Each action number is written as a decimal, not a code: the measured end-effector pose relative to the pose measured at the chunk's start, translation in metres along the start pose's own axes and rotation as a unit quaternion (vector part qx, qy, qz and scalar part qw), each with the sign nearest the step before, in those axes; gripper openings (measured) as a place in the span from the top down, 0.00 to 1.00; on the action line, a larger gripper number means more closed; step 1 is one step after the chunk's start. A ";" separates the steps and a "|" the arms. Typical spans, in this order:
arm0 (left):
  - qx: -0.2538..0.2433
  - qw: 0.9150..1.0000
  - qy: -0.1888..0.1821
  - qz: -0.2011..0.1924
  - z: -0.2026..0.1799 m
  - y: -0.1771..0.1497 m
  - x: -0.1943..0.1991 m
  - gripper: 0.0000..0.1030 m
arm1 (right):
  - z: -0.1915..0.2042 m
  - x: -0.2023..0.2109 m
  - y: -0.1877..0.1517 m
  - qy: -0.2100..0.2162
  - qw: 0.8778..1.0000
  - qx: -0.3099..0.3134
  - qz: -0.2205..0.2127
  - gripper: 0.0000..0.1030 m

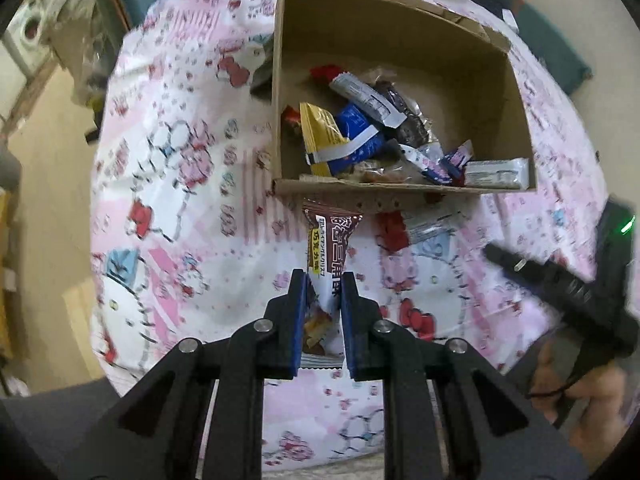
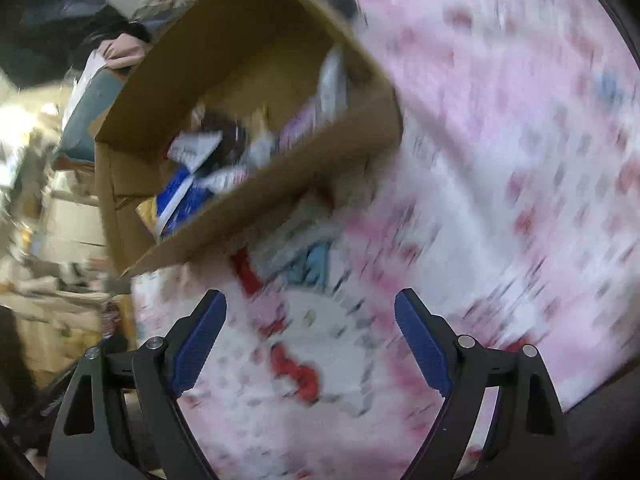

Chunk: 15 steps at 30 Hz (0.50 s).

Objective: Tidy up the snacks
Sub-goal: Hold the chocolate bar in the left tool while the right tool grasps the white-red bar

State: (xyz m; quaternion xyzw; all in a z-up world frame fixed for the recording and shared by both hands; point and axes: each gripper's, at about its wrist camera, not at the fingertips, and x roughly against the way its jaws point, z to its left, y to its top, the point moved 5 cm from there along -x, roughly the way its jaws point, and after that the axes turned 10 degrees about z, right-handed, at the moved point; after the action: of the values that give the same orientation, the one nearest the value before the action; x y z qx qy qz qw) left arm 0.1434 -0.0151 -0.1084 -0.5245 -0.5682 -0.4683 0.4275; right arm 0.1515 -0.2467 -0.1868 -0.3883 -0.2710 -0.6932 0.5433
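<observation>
Left gripper (image 1: 323, 280) is clamped on a brown-and-white snack packet (image 1: 326, 256), its blue pads pressing the wrapper from both sides, with the packet's upper end fanning out above the fingertips. Right gripper (image 2: 310, 300) stands with its jaws spread wide and nothing between them; only the patterned cloth lies below. Left wrist view gives the sharp reading of the scene: the cardboard box (image 1: 516, 92) sits on a pink cartoon-print cloth (image 1: 180, 160), open side up, and holds a loose pile of wrapped snacks, including a yellow packet (image 1: 320, 128), a blue packet (image 1: 360, 132), a dark chocolate-coloured wrapper (image 1: 404, 116) and a white bar (image 1: 498, 172) lying against the near wall. The held packet hangs just in front of the near wall of the box, outside it. A silver-and-blue wrapper (image 1: 430, 224) lies on the cloth just beside that wall, next to a red printed bow. The right gripper's black body and the hand (image 1: 592, 408) that holds it appear at the right edge of this view. Right wrist view is heavily blurred; it shows the same box (image 2: 280, 204) from its other side, tilted in the picture, with blue and white wrappers inside, but no print can be read. The held packet does not appear in that view. Its wrapper carries brown bands, white panels and printed characters.
</observation>
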 end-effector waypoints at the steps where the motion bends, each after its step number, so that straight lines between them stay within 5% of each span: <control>1: 0.006 1.000 -0.013 0.003 0.001 0.001 0.001 0.87 | 0.000 -0.008 -0.004 0.004 1.000 -0.006 0.014 0.16; 8: 0.032 0.999 -0.041 0.012 0.006 0.005 -0.001 0.87 | 0.018 -0.028 0.010 -0.027 0.999 -0.026 -0.029 0.16; 15: 0.030 0.998 -0.056 0.007 -0.001 0.006 0.004 0.87 | 0.039 -0.053 0.030 -0.151 0.985 -0.020 -0.083 0.17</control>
State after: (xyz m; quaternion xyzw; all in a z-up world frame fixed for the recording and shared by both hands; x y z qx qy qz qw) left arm 0.1487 -0.0148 -0.1040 -0.5407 -0.6015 -0.4182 0.4135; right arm 0.1960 -0.1946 -0.2109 -0.4758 -0.3672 -0.6743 0.4291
